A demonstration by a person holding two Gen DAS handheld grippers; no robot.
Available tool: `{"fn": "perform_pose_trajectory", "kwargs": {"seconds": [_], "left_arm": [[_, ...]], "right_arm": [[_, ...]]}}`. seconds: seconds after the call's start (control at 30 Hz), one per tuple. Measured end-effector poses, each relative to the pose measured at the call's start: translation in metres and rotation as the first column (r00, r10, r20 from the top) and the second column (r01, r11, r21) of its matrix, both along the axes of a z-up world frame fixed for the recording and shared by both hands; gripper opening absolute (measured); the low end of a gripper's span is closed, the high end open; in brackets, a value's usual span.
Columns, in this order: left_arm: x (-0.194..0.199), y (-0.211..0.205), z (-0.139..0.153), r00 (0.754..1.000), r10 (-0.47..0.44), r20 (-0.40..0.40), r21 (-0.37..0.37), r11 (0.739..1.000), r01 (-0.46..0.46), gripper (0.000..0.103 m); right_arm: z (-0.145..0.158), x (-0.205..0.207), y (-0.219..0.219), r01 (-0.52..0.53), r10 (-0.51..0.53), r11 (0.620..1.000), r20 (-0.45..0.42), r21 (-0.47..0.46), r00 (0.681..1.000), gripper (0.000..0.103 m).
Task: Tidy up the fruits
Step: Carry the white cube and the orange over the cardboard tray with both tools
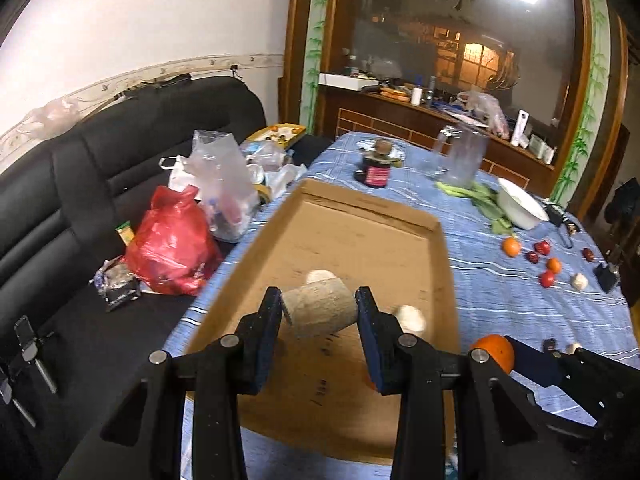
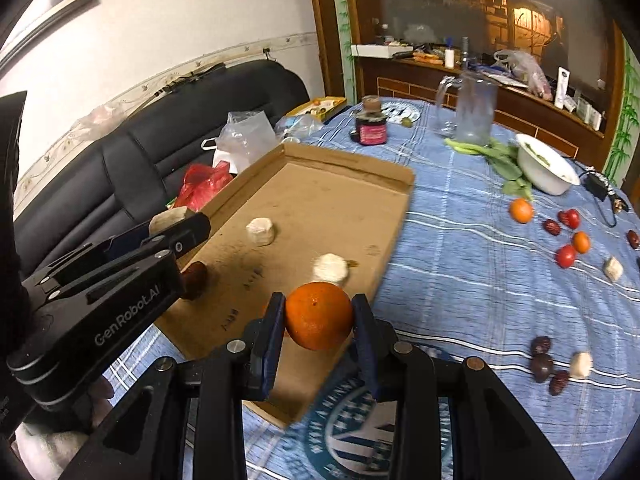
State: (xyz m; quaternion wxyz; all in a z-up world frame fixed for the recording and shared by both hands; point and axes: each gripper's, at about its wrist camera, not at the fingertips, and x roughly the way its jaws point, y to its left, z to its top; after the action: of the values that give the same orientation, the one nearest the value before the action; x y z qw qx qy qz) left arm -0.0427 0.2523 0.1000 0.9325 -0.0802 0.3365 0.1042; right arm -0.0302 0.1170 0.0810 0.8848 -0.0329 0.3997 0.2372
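Between the right gripper's (image 2: 319, 316) blue pads, closed snugly, sits an orange (image 2: 319, 315), held over the near edge of the cardboard tray (image 2: 352, 184). Leftward, the left gripper (image 1: 319, 308) clamps a pale cylindrical fruit chunk (image 1: 319, 305) above the tray. Ahead, two white chunks (image 2: 261, 230) already lie inside. Farther right, tangerines (image 2: 521, 210), small tomatoes (image 2: 565, 255) and red dates (image 2: 551, 226) remain scattered on the blue tablecloth (image 2: 460, 208); much sorting seems left.

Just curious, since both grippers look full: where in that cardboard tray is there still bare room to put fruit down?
The far half of the cardboard tray, toward its back wall, is bare. The near end is crowded: two pale chunks and a dark fruit lie there.
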Motion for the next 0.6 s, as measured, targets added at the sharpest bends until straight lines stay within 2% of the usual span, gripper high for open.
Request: {"fn": "perform_pose_trajectory", "kwargs": {"seconds": [0.3,0.6], "left_arm": [[0.024,0.017,-0.018,0.999,0.001,-0.048,0.064,0.998,0.002,0.037],[0.046,0.019,-0.032,0.996,-0.02,-0.092,0.05,0.998,0.025,0.037]], "right_arm": [[-0.025,0.027,0.027,0.046,-0.045,0.999,-0.071,0.014,0.996,0.037],[-0.044,0.045,0.033,0.07,-0.069,0.998,-0.101,0.002,0.992,0.037]]}}
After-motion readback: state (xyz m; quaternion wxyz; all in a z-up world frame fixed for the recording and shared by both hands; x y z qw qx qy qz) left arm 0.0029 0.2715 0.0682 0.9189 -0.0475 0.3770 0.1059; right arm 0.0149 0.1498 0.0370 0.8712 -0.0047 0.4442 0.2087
